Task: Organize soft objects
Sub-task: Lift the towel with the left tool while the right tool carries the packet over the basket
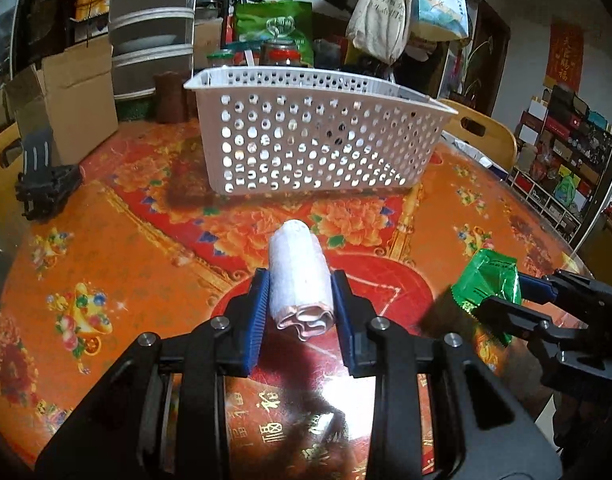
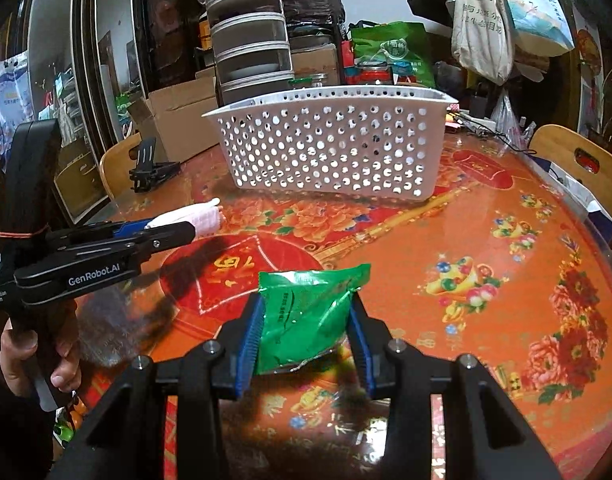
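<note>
Your left gripper [image 1: 300, 304] is closed onto a rolled white towel [image 1: 300, 276], the blue pads [image 1: 258, 312] pressing its two sides, with the roll pointing forward toward the white perforated basket [image 1: 317, 148]. From the right wrist camera the same roll [image 2: 198, 218] sticks out past the fingertips, raised above the table [image 2: 485, 240] and short of the basket's [image 2: 333, 148] near wall. Your right gripper [image 2: 306, 320] is clamped on a green foil packet [image 2: 306, 316], which bulges between the pads [image 2: 250, 332]; it too sits on the near side of the basket, further back than the towel. In the left view the packet [image 1: 487, 284] is to the right of the towel, well apart from it. A folded black stand [image 1: 42, 184] rests on the table to the basket's left.
</note>
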The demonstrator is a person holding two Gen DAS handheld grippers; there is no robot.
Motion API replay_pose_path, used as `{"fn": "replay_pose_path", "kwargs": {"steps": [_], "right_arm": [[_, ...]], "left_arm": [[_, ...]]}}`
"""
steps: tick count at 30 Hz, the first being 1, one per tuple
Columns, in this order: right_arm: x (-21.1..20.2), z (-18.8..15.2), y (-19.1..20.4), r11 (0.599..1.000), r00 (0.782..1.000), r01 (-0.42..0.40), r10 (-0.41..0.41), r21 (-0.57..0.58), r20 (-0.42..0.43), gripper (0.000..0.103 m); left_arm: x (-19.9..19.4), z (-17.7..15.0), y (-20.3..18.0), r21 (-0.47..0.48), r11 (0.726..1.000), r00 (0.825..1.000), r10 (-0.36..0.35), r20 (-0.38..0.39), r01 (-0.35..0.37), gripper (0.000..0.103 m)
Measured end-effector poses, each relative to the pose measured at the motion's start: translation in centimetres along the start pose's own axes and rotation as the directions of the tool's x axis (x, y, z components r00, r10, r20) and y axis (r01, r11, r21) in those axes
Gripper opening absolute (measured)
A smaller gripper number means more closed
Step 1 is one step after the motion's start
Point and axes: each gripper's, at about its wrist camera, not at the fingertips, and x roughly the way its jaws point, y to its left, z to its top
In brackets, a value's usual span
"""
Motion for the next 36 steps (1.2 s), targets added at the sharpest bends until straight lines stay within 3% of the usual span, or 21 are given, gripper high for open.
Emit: {"fn": "replay_pose_path", "kwargs": {"steps": [17,36], "right_arm": [[-2.2,3.0,-1.2,1.0,0.997,0.005,-0.005,-0.002,0.073,0.04],[-2.5,12.7,-2.9,0.999,0.99,0.022,-0.016,-0.045,0.14,0.04]], "left_arm": [[-4.2,3.2,-1.8,0.026,0.999,0.997,-0.02,0.08,0.018,0.029],[-4.1,11.8,-2.1,0.061,0.998,0.995,-0.024,0.101,0.018,0.029]]}}
